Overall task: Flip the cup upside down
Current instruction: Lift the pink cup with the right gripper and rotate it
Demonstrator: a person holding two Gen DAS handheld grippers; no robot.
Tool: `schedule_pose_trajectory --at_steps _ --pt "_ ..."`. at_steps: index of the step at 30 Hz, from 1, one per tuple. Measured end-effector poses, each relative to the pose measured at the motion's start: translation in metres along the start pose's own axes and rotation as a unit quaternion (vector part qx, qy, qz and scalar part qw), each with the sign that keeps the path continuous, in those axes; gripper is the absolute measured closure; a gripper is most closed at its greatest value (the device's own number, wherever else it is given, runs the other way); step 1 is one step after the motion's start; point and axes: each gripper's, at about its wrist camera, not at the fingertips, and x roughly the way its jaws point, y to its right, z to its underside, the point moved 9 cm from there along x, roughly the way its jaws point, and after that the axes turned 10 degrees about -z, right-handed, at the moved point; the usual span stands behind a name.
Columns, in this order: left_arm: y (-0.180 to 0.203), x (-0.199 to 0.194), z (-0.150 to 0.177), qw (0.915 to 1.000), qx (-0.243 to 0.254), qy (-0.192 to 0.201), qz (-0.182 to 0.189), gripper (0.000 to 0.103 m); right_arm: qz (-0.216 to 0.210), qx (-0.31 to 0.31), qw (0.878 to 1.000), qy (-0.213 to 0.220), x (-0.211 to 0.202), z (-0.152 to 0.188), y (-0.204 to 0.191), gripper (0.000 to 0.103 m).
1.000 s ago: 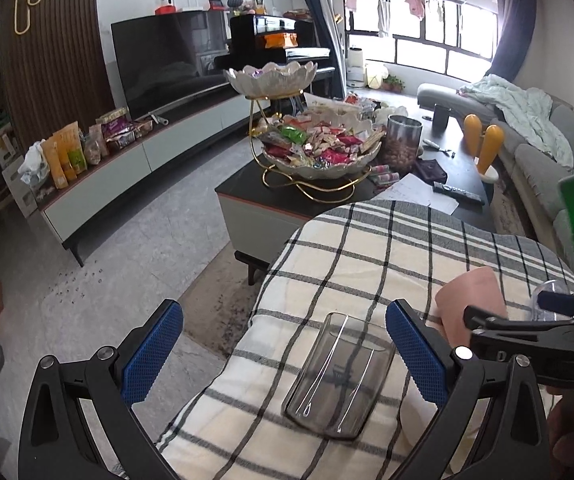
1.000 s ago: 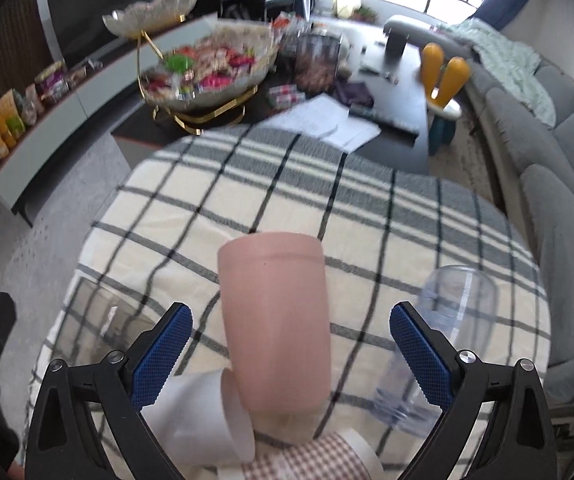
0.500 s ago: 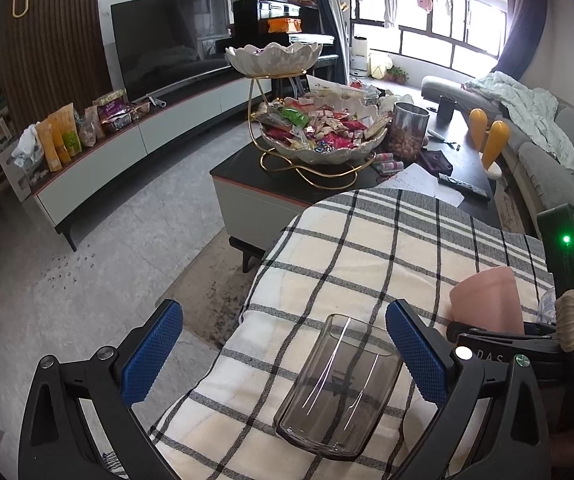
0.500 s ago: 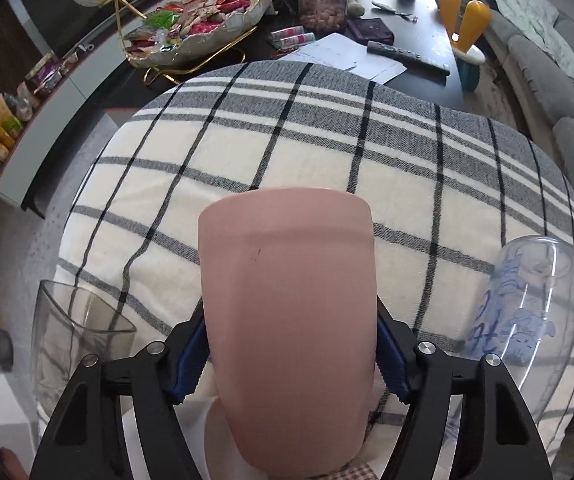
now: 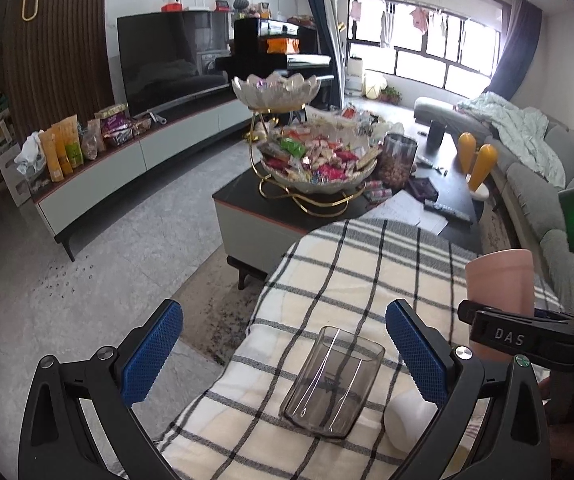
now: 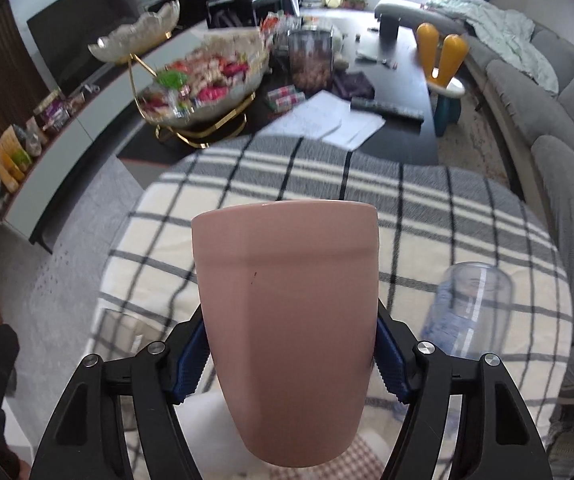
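Note:
My right gripper (image 6: 291, 356) is shut on a pink cup (image 6: 287, 320), blue pads pressing its sides, and holds it lifted above the checked cloth, rim pointing away from the camera. The pink cup also shows at the right of the left wrist view (image 5: 501, 284), held by the right gripper (image 5: 519, 334). My left gripper (image 5: 283, 356) is open and empty, hovering over a smoky square glass (image 5: 333, 382) lying on its side on the cloth.
A clear plastic cup (image 6: 467, 308) lies on the checked cloth (image 6: 367, 184) to the right. White cups (image 5: 409, 416) lie near the front. Behind stands a dark coffee table (image 5: 287, 210) with a snack bowl stand (image 5: 315, 160). A grey sofa (image 6: 547, 120) is at right.
My right gripper closed on the pink cup and lifted it up off the cloth. My left gripper stayed open and drifted slightly over the smoky glass.

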Motion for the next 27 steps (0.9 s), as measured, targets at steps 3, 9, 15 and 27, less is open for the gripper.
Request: schedule_pose_trajectory --at_steps 3,9,15,27 --pt "-0.012 -0.021 -0.004 0.9999 0.000 0.011 0.004 0.000 -0.007 0.006 1.000 0.011 -0.026 0.005 -0.011 0.032" --pt "-0.041 -0.059 -0.001 0.9995 0.006 0.029 0.010 0.000 -0.026 0.036 0.999 0.005 -0.061 0.041 -0.033 0.032" --pt "-0.071 -0.089 0.022 0.9987 0.026 0.037 0.022 0.000 -0.036 0.079 0.996 -0.020 -0.073 0.110 -0.049 0.032" --pt "-0.090 -0.090 0.083 0.9957 0.052 0.021 0.074 0.000 -0.054 0.195 0.976 -0.084 -0.028 0.225 -0.055 0.032"
